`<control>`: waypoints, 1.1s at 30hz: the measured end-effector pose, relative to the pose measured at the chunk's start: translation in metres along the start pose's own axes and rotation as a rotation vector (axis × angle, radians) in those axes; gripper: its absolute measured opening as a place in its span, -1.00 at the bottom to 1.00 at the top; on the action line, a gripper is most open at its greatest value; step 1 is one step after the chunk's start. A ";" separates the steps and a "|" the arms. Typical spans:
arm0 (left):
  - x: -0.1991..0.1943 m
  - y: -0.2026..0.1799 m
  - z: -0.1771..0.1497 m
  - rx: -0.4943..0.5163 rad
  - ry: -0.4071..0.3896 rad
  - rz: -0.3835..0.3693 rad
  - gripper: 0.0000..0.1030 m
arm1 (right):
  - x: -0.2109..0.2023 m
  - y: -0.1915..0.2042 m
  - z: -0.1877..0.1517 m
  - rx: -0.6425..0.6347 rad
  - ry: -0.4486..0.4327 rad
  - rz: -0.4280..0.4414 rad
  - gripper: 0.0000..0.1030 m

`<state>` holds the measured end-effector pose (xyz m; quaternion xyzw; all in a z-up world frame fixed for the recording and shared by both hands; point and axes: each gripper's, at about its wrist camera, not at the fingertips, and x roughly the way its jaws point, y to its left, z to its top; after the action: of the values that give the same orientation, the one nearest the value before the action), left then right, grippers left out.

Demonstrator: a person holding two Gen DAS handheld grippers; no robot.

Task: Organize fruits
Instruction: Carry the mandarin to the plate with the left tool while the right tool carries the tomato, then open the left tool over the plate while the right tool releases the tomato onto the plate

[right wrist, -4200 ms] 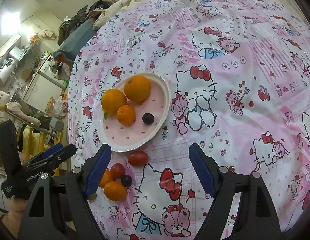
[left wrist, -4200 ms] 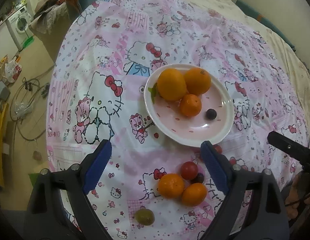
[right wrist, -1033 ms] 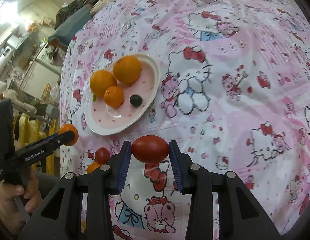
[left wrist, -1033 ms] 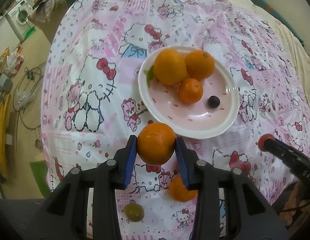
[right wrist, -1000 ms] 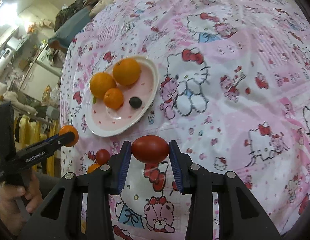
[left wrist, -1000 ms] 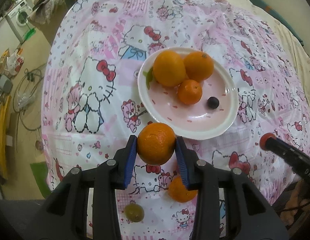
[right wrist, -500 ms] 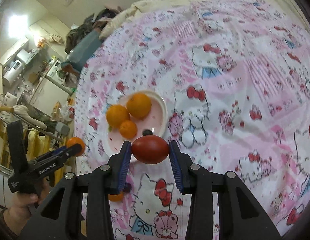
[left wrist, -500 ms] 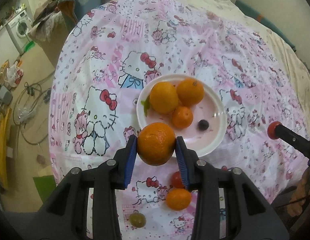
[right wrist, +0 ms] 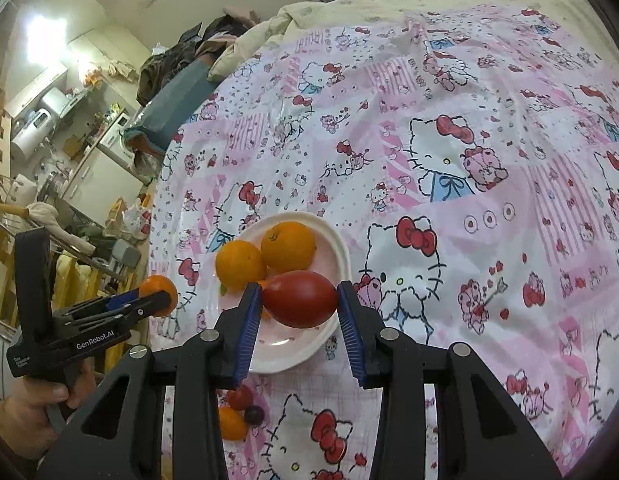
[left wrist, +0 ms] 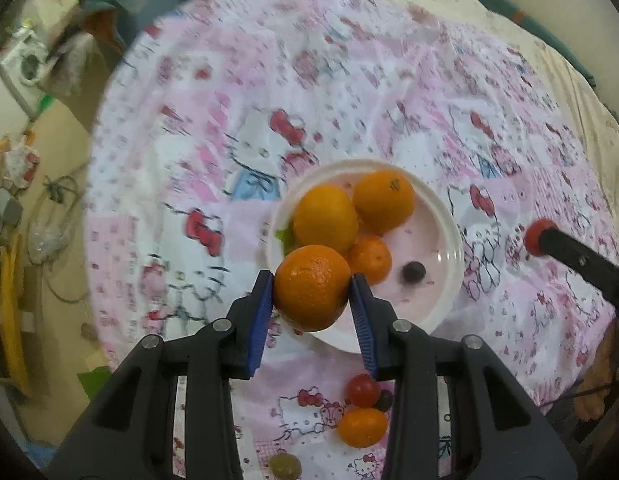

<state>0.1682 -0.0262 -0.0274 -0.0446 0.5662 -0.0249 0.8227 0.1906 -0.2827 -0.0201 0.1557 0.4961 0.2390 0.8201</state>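
The left tool (left wrist: 311, 289) was closed part-way, its blue pads (left wrist: 259, 312) pressed against both sides of a mandarin (left wrist: 311, 287) held clear of the cloth at the centre of the left wrist view. Behind it, just above centre, lay the white plate (left wrist: 449, 216) on the pink cartoon-cat sheet (left wrist: 229, 120) of the bed. The plate carried two large oranges (left wrist: 383, 201), a smaller mandarin touching them, and a dark grape (left wrist: 414, 271) lying apart toward the right. In the lower part of that view, on the sheet below the plate, a cherry tomato (left wrist: 362, 389), a dark berry, a small orange fruit (left wrist: 362, 426) and a green grape (left wrist: 284, 466) lay close together. The right tool (right wrist: 299, 299) was likewise narrowed, its pads (right wrist: 245, 320) gripping the ends of a red oval tomato (right wrist: 299, 299) held in front of the plate (right wrist: 343, 252) at the centre of the right wrist view. At the lower left of that view a person's hand (right wrist: 25, 412) held the handle of the left tool, the mandarin (right wrist: 159, 289) showing at its tip, to the left of the plate. In the left wrist view the right tool's tip showed at the right edge with the tomato (left wrist: 538, 237) in it.
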 end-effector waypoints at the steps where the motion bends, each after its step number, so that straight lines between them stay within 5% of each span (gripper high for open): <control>1: 0.004 0.002 0.000 -0.014 0.013 -0.022 -0.33 | 0.002 -0.001 0.001 0.001 0.004 0.002 -0.22; 14: 0.048 0.009 -0.005 -0.071 0.099 -0.039 -0.33 | 0.060 -0.009 0.013 -0.012 0.125 0.000 -0.22; 33: 0.066 0.003 0.007 -0.041 0.078 0.026 -0.29 | 0.093 -0.004 0.005 -0.026 0.199 -0.010 -0.20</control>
<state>0.1980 -0.0284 -0.0863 -0.0533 0.5987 -0.0045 0.7992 0.2329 -0.2347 -0.0886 0.1179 0.5727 0.2558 0.7699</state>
